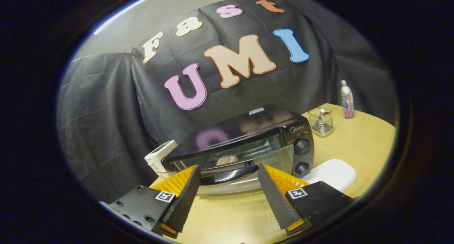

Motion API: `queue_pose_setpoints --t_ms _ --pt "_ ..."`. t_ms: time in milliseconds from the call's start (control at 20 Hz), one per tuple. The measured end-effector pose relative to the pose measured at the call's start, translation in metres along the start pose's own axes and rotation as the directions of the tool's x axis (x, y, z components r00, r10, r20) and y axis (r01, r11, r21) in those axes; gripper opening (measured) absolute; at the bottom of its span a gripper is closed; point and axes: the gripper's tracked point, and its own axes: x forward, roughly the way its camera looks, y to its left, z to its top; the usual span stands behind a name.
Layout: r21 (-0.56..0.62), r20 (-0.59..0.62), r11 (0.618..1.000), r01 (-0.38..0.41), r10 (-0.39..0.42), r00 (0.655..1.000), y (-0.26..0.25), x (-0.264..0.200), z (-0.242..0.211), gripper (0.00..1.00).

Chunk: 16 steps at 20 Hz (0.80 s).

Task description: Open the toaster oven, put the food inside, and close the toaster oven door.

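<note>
Food [227, 160] sits inside the toaster oven [248, 144], just ahead of the gripper [227, 187]. Fingers spread wide, gripping nothing, flanking the door handle [230, 173]. Door looks partly down; closing it is what's left.

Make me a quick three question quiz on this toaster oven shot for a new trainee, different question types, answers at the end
1. True or false: the toaster oven door is fully shut.
2. Where does the food sit? A) on the white plate B) inside the oven C) between the fingers
3. Fill in: the gripper fingers stand ____, with the door handle just ahead of them.

Key
1. False: the door is partly open.
2. B; the white plate beside the oven is bare.
3. Open, touching nothing.
</note>
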Motion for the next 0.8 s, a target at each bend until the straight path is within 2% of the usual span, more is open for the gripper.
queue_pose_setpoints --t_ms 450,700,800 --pt "-0.023 0.061 1.0 0.017 -0.015 0.998 0.002 0.038 0.021 0.99" --pt "-0.036 0.043 0.999 0.024 -0.022 0.999 0.003 0.036 0.027 0.98" --pt "-0.069 0.089 0.997 0.019 -0.013 0.996 0.006 0.024 0.048 0.98"
